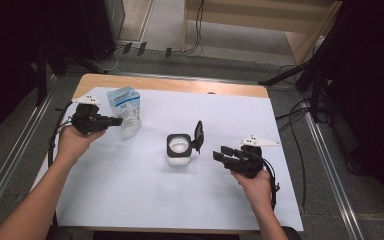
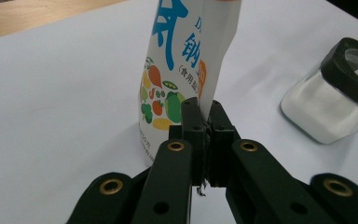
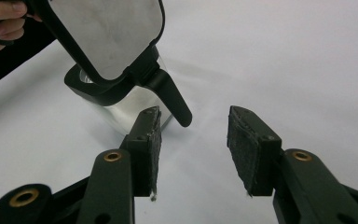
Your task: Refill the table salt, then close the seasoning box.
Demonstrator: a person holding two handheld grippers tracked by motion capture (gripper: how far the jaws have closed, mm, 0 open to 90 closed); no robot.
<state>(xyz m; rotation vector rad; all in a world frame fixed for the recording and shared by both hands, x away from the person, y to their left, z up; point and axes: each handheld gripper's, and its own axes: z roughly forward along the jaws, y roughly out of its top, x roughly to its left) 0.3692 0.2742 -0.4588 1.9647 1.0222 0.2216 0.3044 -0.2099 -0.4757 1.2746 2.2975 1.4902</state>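
A white salt bag [image 1: 126, 111] printed with blue lettering and small vegetable pictures stands on the far left of the worktop [image 1: 130, 195], which is covered in white paper. The left gripper [image 1: 114, 121] reaches it from the left. In the left gripper view its fingers [image 2: 194, 122] are pressed together on a thin side edge of the bag [image 2: 179, 60], pinching it low down while the bag rises above them.

Near the middle of the worktop stands one square glass jar [image 1: 178, 150] with a black rim and white grains inside. Its black-framed lid [image 1: 198, 135] is hinged up on the jar's right side.

The right gripper [image 1: 222, 153] sits to the right of the jar, apart from it, pointing toward it. In the right gripper view its fingers [image 3: 150, 140] are spread partway with nothing between them and touch nothing; the jar [image 3: 116, 100] and its raised lid [image 3: 109, 32] lie just beyond the left-hand finger.

Counted: one bag, one jar, one lid, two grippers, each held in a person's hand.
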